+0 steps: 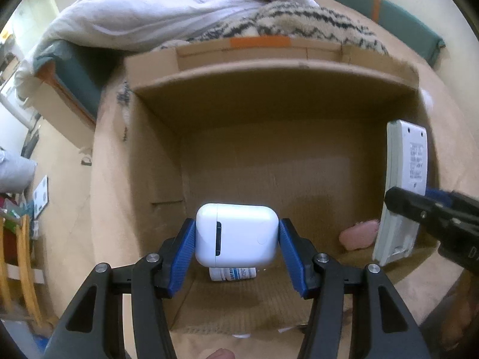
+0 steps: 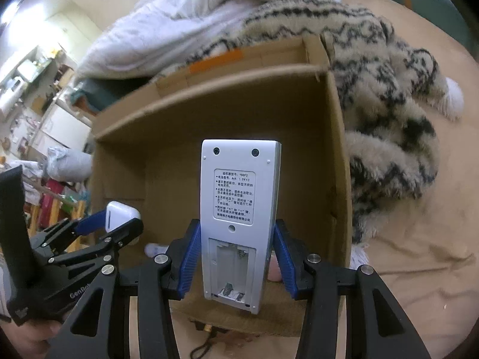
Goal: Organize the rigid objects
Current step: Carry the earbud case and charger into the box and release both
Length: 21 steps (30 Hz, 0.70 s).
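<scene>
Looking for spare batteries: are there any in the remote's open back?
No, the remote held by the right gripper shows a bare battery slot.

A home bedroom is showing: white duvet (image 1: 167,9) and fuzzy patterned blanket (image 2: 374,89) lying at twelve o'clock, cluttered shelves (image 2: 36,89) at nine.

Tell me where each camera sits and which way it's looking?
Left wrist: on the left gripper, looking along its fingers into the cardboard box; it holds a white earbud case.
Right wrist: on the right gripper, also facing the box, holding a remote; a hand shows.
Shared: box, both grippers, both held things.
</scene>
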Available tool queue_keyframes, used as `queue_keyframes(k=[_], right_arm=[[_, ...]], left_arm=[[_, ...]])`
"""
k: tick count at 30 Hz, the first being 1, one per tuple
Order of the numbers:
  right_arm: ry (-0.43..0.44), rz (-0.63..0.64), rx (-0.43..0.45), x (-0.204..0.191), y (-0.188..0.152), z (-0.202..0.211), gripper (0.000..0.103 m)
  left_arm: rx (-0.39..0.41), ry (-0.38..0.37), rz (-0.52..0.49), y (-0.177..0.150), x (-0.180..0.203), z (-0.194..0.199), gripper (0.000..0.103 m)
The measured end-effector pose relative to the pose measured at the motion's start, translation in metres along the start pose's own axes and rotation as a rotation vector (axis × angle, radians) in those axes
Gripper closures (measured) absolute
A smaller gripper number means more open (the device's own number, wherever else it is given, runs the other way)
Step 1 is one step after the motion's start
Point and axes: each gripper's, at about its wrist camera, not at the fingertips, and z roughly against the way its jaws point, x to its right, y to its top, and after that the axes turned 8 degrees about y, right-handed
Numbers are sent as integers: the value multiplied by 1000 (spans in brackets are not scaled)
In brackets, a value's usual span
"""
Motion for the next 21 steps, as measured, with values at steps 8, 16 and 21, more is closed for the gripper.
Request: queue_keyframes(k=[8, 16, 21], right_arm=[[-50, 41, -27, -2, 2, -16, 53], [-62, 56, -25, -4, 6, -19, 53], [-52, 50, -4, -3, 8, -15, 53]], left_arm=[[-19, 9, -3, -4, 0, -14, 51], [-33, 8, -7, -4, 1, -19, 51], [-39, 10, -11, -5, 3, -21, 51]])
